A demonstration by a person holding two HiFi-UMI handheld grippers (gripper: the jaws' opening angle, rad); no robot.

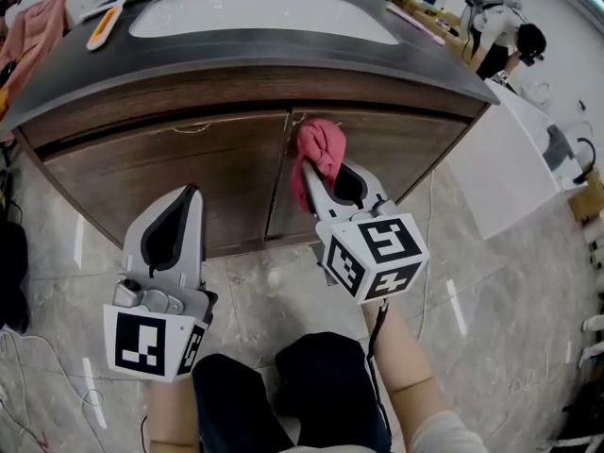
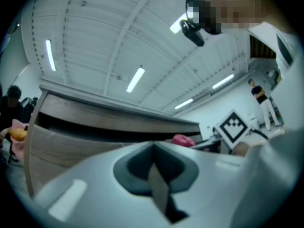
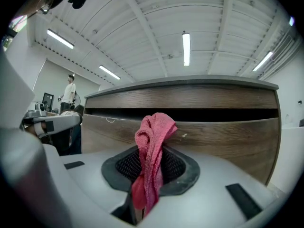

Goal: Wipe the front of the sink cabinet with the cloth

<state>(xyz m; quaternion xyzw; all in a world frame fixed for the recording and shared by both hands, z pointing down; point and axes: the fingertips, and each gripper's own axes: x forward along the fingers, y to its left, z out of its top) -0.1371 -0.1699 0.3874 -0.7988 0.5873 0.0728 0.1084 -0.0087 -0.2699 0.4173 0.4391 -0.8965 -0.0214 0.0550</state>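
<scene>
The sink cabinet (image 1: 179, 173) has two dark wood doors under a dark counter. My right gripper (image 1: 326, 179) is shut on a pink cloth (image 1: 319, 149), which bunches up against the top of the right door (image 1: 396, 154) near the centre seam. In the right gripper view the pink cloth (image 3: 151, 146) sticks up between the jaws in front of the wood front (image 3: 228, 132). My left gripper (image 1: 184, 217) is shut and holds nothing, low before the left door. The left gripper view shows the cabinet (image 2: 71, 137) and the pink cloth (image 2: 183, 139) to the right.
A white basin (image 1: 264, 12) sits in the counter, with an orange-handled tool (image 1: 104, 26) and a pink cloth (image 1: 38, 31) at its left. A white unit (image 1: 505, 163) stands right of the cabinet. A person (image 1: 500, 41) bends over at back right. Marble floor tiles (image 1: 264, 291) lie below.
</scene>
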